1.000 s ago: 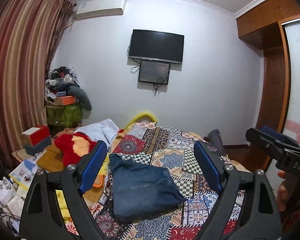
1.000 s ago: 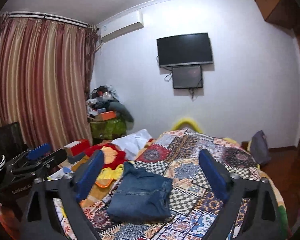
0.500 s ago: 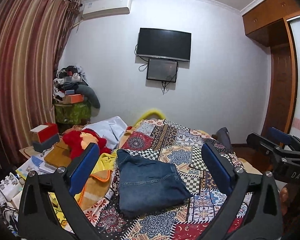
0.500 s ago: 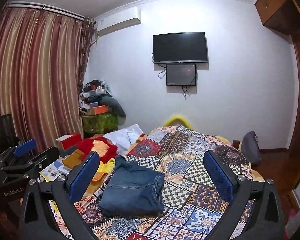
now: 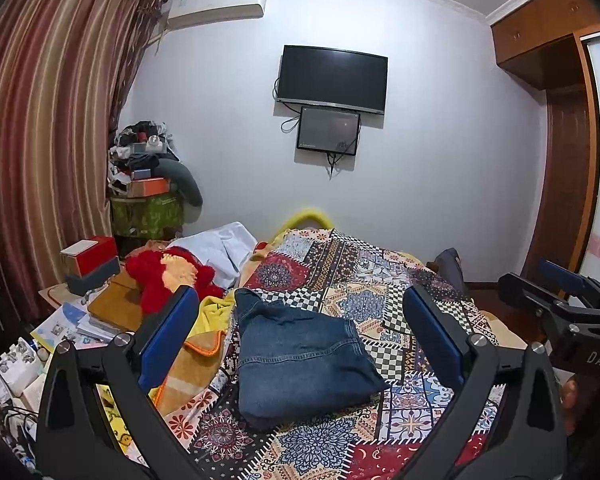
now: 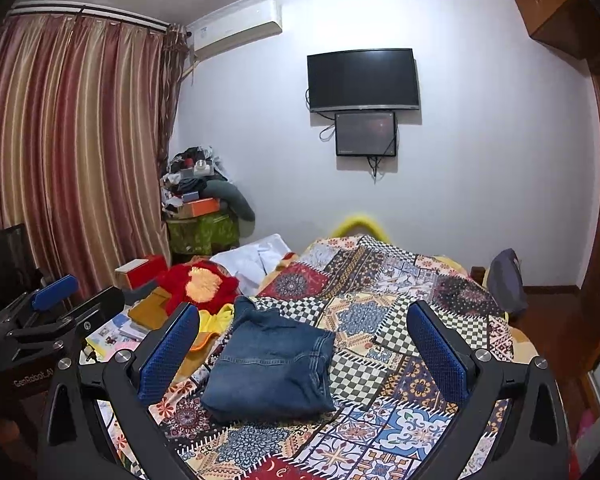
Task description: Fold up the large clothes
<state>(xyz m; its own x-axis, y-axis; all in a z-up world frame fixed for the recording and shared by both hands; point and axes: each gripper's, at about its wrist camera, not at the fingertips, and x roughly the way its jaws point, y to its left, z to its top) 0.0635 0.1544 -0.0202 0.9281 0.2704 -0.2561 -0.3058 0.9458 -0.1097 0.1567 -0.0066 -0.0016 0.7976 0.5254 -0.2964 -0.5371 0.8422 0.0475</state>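
The left gripper (image 5: 300,344) is spread wide, nothing between its blue pads, and its jaws have just been opening. The right gripper (image 6: 302,350) is likewise spread wide and empty; its jaws too have just been opening. Just ahead of both, seen in the gap between the fingers of each, the folded jeans (image 5: 300,360) lie on the patchwork bedspread (image 5: 380,280), touched by neither claw. In the left wrist view the right gripper shows off to the right. Left of the left claw an orange-edged blanket (image 5: 192,364) spills beside the jeans, and beyond it sits a red plush toy (image 5: 160,276). Farther ahead a white cloth (image 5: 220,248) is bunched up. On the far wall hang a television (image 5: 332,78) and a smaller screen (image 5: 328,130) under it.
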